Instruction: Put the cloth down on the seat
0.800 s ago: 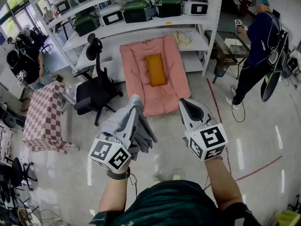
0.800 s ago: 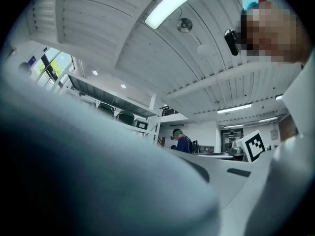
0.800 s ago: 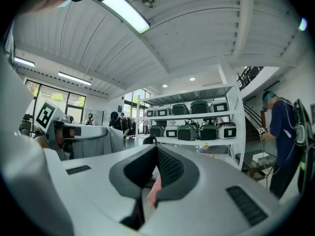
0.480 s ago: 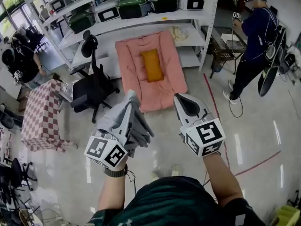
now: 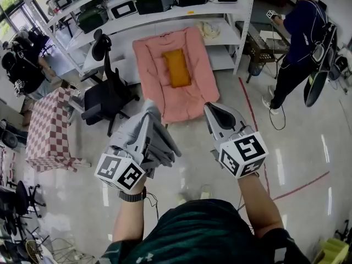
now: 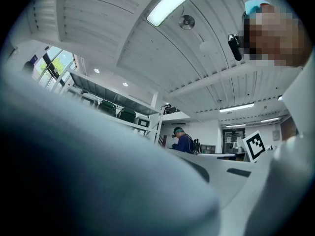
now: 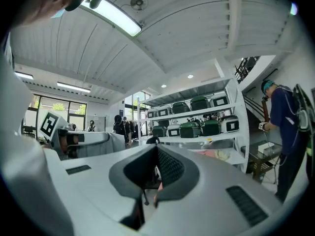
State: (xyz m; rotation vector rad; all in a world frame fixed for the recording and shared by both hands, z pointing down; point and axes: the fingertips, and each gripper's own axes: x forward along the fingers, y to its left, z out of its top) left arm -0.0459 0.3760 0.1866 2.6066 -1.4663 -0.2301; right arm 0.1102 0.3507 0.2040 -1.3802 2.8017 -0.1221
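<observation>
Grey cloth [image 5: 160,146] hangs bunched from my left gripper [image 5: 149,113] in the head view, held in the air above the shiny floor [image 5: 308,153]. My right gripper [image 5: 216,116] is just beside it, raised to the same height and carrying nothing. Ahead of both, a pink padded seat [image 5: 190,95] with an orange cushion [image 5: 176,68] leans against white shelving [image 5: 242,32]. A black office chair [image 5: 104,99] stands to its left, near a red-checked table cover [image 5: 49,131]. A person in dark blue [image 5: 300,43] stands far right.

Left gripper view: the blurred cloth [image 6: 98,181] fills the lower left and covers the jaws, which are clamped together on it. The right gripper's marker cube [image 6: 255,145] shows at the right.

Right gripper view: the right gripper [image 7: 156,154] has its dark pads closed together, with nothing between them. Beyond them are the shelving [image 7: 197,116] and, at left, the cloth [image 7: 114,141].
</observation>
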